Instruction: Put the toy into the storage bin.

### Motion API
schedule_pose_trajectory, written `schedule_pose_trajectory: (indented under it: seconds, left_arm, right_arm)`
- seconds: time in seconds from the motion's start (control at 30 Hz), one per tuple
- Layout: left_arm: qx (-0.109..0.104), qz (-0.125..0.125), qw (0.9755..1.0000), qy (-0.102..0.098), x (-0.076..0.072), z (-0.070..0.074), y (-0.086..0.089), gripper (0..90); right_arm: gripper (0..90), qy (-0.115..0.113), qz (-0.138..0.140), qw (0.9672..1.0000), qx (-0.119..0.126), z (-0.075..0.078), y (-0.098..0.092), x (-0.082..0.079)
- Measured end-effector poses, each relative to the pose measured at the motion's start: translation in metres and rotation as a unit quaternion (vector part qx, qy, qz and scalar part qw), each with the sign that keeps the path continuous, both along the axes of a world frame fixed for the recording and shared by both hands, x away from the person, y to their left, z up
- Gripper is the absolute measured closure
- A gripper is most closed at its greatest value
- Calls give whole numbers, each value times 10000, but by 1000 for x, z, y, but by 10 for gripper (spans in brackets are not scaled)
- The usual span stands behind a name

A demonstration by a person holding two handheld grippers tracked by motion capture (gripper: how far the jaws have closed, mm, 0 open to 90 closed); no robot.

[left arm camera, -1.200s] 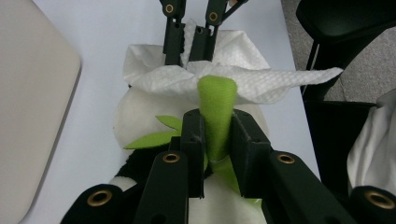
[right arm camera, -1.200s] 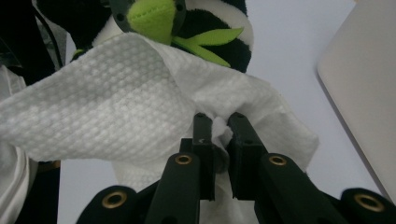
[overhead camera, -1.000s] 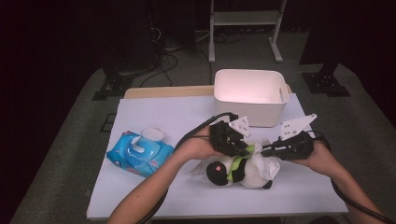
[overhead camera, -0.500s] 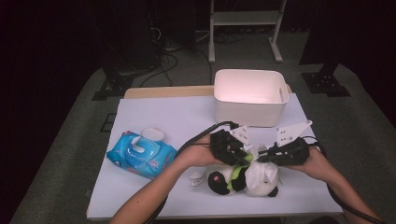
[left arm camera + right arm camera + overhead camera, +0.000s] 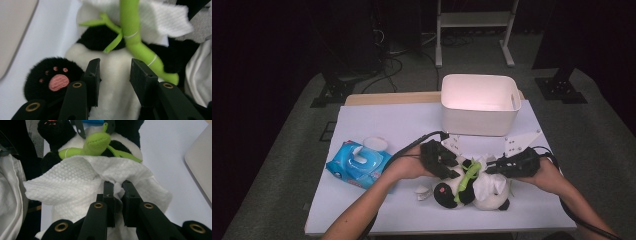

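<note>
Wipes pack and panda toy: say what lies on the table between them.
A small white scrap lies between the wipes pack and panda toy, in the high view.

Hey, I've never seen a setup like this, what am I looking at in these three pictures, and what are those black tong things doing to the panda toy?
No robot here: a person at a table holds a hand-held two-jaw gripper in each hand. The high view looks down from above; the other two come from cameras riding on each gripper, looking along its black jaws.

On the white table sit a white bin, a blue pack of wet wipes and a plush panda hugging a green bamboo stalk.

The right gripper is shut on a white wipe draped over the panda, pinching a fold of it between its pads. The left gripper has its jaws either side of the panda's white belly; they have just been opening, with a gap visible beside the pads, so it no longer squeezes the toy. It looks like the toy is being wiped.
</note>
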State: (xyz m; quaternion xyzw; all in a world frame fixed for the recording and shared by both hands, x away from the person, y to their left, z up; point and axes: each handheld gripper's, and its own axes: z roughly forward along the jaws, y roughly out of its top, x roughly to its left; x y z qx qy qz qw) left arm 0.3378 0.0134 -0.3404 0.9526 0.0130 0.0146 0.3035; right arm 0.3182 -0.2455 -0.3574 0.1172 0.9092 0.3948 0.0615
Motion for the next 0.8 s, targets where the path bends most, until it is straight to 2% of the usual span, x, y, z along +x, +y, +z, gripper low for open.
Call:
schedule_pose_trajectory:
  seconds: [0.1,0.27,0.33,0.4,0.5,0.63,0.8]
  left_arm:
    - [16,17,10000,3,1,-1,-1,590]
    - [253,0,9996,-121,-2,-5,-5,591]
    - [242,13,9997,-98,-2,-6,-5,591]
    - [253,11,9997,-70,-2,-7,-5,590]
    - [235,13,9997,-42,-2,-8,-4,590]
    - [207,21,9998,-19,-2,-9,-4,589]
    - [225,-1,9997,-13,-4,-10,-3,590]
  right_arm:
    - [821,-54,-3,10000,-71,1,1,0]
    - [821,4,-51,10000,-74,1,-8,0]
    - [820,60,-120,9999,-103,-2,-15,-1]
    - [820,127,-200,9997,-24,-5,-24,-3]
    - [821,196,-352,9991,-148,-11,-36,-7]
    - [820,355,-523,9979,-121,-17,-51,-8]
    - [821,323,-442,9985,0,-14,-45,-5]
